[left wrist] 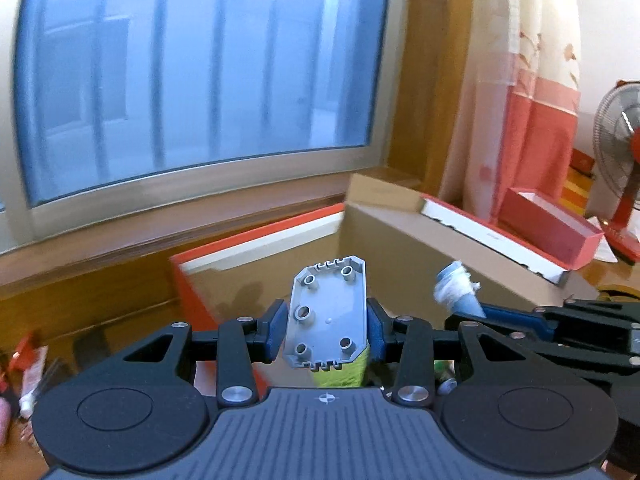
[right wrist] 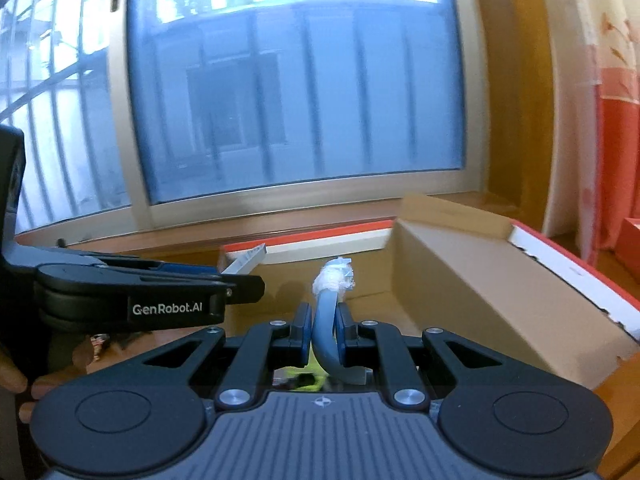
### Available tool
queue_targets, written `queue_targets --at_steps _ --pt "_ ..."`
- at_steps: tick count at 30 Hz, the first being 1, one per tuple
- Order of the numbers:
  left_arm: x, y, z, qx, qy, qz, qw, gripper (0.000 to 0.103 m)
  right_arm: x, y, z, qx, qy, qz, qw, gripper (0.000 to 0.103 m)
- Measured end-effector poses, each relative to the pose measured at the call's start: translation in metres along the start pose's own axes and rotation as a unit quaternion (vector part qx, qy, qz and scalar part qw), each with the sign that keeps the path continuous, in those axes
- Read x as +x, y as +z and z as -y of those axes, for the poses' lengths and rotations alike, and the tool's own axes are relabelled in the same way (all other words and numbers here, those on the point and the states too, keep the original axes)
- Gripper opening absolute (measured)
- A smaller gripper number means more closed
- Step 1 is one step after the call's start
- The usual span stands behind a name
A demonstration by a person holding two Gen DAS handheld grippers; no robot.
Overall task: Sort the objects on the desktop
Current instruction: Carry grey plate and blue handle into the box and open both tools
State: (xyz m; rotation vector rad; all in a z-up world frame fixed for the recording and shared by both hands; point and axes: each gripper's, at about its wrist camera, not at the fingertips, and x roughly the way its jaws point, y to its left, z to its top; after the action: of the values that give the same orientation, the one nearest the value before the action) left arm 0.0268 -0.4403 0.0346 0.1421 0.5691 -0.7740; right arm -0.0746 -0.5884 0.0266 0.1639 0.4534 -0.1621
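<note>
Left tongs: partly open, blue pads clamped on both long sides of a grey plate, a flat toy-brick piece with studs and notched ends. Plate stands tilted, studded face toward the camera, held in the air in front of the open cardboard box.

Right tongs: nearly closed, pinching a thin blue-grey hook, a curved strip. Its upper end carries a white crumpled wad; its lower end bends back under the pads. In the left view the same hook shows beside the plate, to its right, apart from it.

Both tongs are side by side, aimed at the box. The box has a red-and-white rim and sits on the wooden bench under the window.

Bench, left edge: small blurred items, one a white tube. Far right: red carton, fan, curtain
</note>
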Motion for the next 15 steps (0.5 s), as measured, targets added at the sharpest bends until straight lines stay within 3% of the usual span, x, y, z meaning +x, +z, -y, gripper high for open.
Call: queue_targets --at_steps 6,15 --pt "0.024 0.007 0.019 0.002 -0.024 -0.028 0.9993 0.042 0.007 -0.001 0.023 0.018 -0.029 -0.011 0.999 0.013" --pt "0.040 0.005 0.024 -0.001 -0.024 -0.054 0.9982 0.042 0.013 -0.007 0.044 0.037 -0.047 -0.026 0.998 0.014"
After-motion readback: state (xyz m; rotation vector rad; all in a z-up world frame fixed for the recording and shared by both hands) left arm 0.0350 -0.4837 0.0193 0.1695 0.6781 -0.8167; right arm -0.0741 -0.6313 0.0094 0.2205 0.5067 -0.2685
